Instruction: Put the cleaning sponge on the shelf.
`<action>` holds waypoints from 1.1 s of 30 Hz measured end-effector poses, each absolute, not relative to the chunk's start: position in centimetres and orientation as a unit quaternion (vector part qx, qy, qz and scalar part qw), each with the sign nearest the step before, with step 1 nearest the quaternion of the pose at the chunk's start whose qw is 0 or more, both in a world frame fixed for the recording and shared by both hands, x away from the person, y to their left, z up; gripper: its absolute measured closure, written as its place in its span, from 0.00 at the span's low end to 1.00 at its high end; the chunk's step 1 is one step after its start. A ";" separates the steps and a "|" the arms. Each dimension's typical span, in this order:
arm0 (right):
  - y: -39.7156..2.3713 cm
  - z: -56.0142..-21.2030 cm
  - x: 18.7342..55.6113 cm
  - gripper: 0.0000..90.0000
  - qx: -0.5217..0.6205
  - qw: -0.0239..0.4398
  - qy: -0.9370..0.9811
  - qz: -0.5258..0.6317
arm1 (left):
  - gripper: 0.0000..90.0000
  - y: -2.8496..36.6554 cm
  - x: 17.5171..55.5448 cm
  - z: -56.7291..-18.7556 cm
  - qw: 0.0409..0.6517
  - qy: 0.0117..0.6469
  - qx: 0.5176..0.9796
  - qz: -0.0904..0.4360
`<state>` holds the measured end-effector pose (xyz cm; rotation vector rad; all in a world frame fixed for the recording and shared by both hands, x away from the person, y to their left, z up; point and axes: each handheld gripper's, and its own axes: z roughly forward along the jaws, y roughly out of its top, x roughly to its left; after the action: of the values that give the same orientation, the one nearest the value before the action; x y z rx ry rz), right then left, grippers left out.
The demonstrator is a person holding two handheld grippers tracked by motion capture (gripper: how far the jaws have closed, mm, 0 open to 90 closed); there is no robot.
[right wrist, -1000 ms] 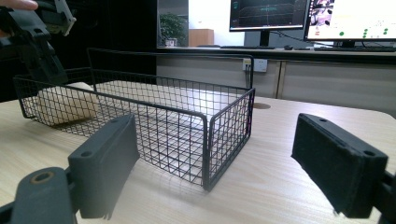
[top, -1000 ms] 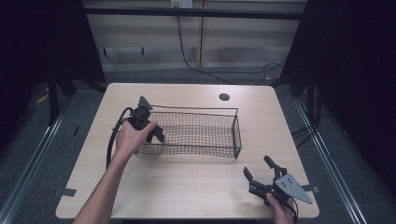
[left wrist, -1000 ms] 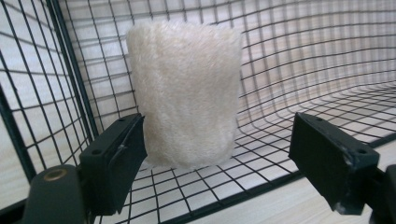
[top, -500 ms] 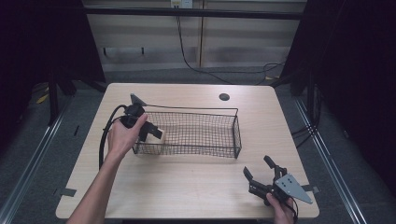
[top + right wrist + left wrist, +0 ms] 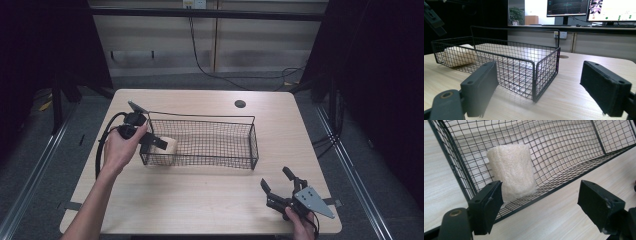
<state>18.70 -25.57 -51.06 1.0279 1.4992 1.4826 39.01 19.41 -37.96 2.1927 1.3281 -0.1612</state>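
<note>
A black wire basket (image 5: pixel 216 143) stands in the middle of the wooden table. A white foam roll (image 5: pixel 168 146) lies inside it at its left end, seen through the mesh in the left gripper view as the foam roll (image 5: pixel 511 172). My left gripper (image 5: pixel 153 144) hovers at the basket's left front corner, held by a hand. It is open with its jaws just closing a little, and the gap of the left gripper (image 5: pixel 541 200) is empty, a short way from the roll. My right gripper (image 5: pixel 275 179) rests open and empty near the table's front right edge, facing the basket (image 5: pixel 546 70).
A round cable hole (image 5: pixel 240 104) sits in the table's far side. The left gripper's cable (image 5: pixel 102 145) loops beside the left hand. Dark floor and metal rails surround the table. Monitors (image 5: pixel 566 7) stand on a counter beyond the basket.
My left gripper has drawn back to the left and up from the basket's left end, and the foam roll now shows lying in the basket. The right gripper has stayed put.
</note>
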 end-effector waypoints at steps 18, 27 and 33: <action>-25.6 -51.1 18.7 0.15 0.405 0.387 0.588 0.583 | 0.21 22.0 35.4 -36.7 0.357 0.444 0.821 -0.025; -25.6 -51.1 18.7 0.15 0.404 0.389 0.589 0.582 | 0.21 23.6 32.8 -36.7 0.373 0.433 0.821 0.007; -25.6 -51.0 18.7 0.15 0.406 0.387 0.588 0.583 | 0.21 24.4 31.2 -37.4 0.372 0.433 0.821 0.020</action>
<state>18.72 -25.55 -51.05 1.0337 1.4967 1.4843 31.16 24.38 -37.36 2.1034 1.1097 0.0521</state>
